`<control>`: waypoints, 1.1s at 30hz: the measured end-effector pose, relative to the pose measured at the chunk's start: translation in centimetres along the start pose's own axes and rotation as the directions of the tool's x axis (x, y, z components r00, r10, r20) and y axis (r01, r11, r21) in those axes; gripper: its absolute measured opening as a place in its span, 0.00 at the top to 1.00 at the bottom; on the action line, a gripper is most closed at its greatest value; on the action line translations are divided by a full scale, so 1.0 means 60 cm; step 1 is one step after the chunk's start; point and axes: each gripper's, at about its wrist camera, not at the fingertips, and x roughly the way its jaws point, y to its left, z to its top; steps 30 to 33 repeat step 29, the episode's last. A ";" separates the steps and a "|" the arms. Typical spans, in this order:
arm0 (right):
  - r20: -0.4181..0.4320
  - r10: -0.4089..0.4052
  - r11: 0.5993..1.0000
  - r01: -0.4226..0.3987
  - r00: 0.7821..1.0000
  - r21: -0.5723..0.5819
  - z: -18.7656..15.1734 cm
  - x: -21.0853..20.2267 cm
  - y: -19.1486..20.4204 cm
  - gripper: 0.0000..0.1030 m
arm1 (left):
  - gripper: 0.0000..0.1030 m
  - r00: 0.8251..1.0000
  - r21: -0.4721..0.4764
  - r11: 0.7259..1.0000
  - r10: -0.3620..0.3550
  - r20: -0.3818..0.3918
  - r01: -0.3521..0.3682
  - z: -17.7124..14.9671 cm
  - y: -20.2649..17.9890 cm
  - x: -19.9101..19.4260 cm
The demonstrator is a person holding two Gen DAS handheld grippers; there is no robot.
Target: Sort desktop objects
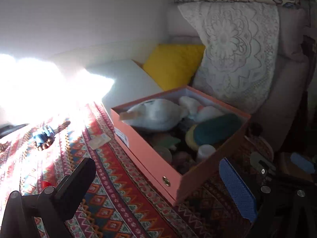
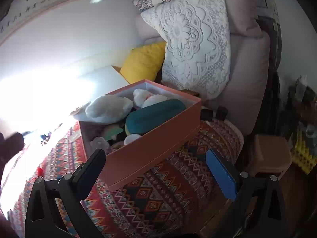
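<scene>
A pink box [image 1: 150, 158] stands on a patterned tablecloth [image 1: 111, 204], filled with several things: a white plush [image 1: 158, 115], a teal case [image 1: 216, 129] and a white jar [image 1: 206, 151]. It also shows in the right wrist view [image 2: 150, 148], with the teal case [image 2: 154, 117]. On the cloth to the left lie a blue-and-brown bead piece [image 1: 44, 136], a small clear packet [image 1: 99, 141] and a small red thing [image 1: 45, 184]. My left gripper [image 1: 158, 186] is open and empty before the box's near corner. My right gripper [image 2: 156, 170] is open and empty, near the box's front side.
A yellow cushion [image 1: 172, 65] and a white lace pillow [image 1: 237, 49] lie behind the box on a pinkish sofa [image 2: 247, 63]. A pink stool [image 2: 269, 154] stands right of the table. Strong glare [image 1: 39, 87] washes out the table's far left.
</scene>
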 end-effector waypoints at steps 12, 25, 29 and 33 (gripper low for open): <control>0.000 -0.028 1.000 0.028 1.000 0.010 -0.016 -0.038 0.001 0.00 | 0.01 0.999 -0.004 0.999 0.033 -0.029 -0.033 -0.015 -0.002 -0.012; 0.003 -0.031 1.000 0.031 1.000 0.001 -0.013 -0.055 0.007 0.00 | 0.01 0.999 -0.016 1.000 0.025 -0.032 -0.026 -0.026 -0.008 -0.013; -0.002 -0.027 1.000 0.027 1.000 -0.012 -0.015 -0.056 0.013 0.00 | 0.01 0.999 -0.020 1.000 0.016 -0.037 -0.017 -0.028 -0.010 -0.011; -0.002 -0.027 1.000 0.027 1.000 -0.012 -0.015 -0.056 0.013 0.00 | 0.01 0.999 -0.020 1.000 0.016 -0.037 -0.017 -0.028 -0.010 -0.011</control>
